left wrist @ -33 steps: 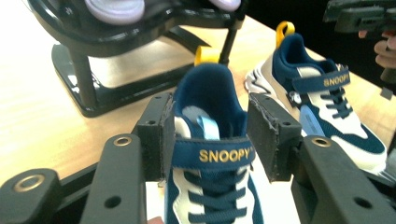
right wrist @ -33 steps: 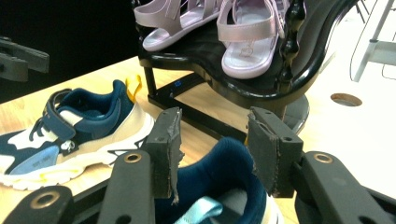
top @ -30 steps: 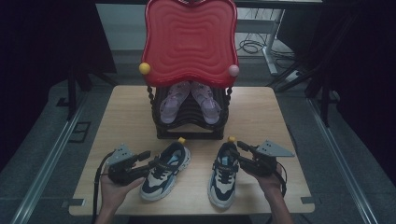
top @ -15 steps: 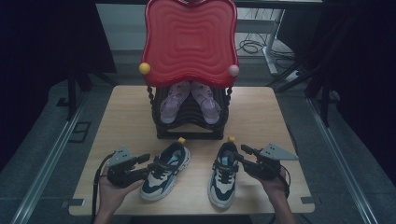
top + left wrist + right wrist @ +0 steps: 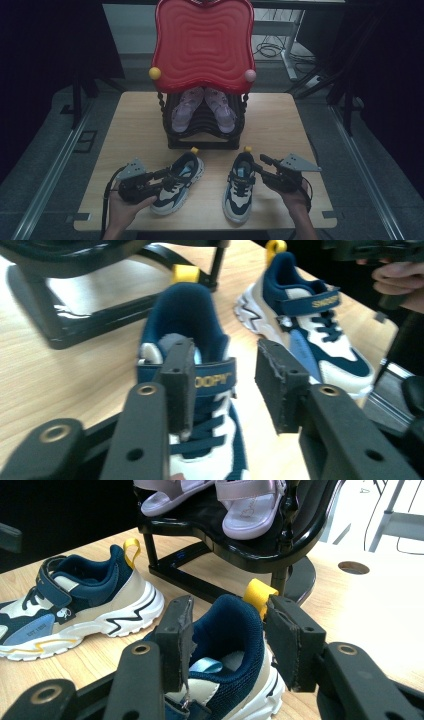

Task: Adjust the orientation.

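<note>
Two navy-and-cream sneakers on the near half of the wooden counter [image 5: 130,125], toes toward the near edge, heels toward a black shoe rack [image 5: 205,140] at the middle. Left sneaker [image 5: 177,182] angled, toe swung to the near left; right sneaker [image 5: 241,186] almost straight, well apart from its mate. Yellow heel loops [image 5: 195,150] on both, close to the rack's foot.

Left hand-held gripper [image 5: 165,175] level, coming in from the left over the left sneaker's strap and laces; jaws just closing, part-way spread, one pad down inside the shoe opening against the tongue, the other clear to the shoe's side above bare wood. Not pinching yet. Gold lettering legible on the strap in the left gripper view.

Right hand-held gripper [image 5: 257,167] coming in from the right at the right sneaker's collar; jaws spread, straddling the heel, pads [image 5: 177,640] close on either side; whether pressing, cannot tell.

Farther back: pale pink sandals [image 5: 202,107] side by side on the rack, below a red wavy-edged tray [image 5: 202,45] tilted up, yellow and pink knobs at its lower corners.
</note>
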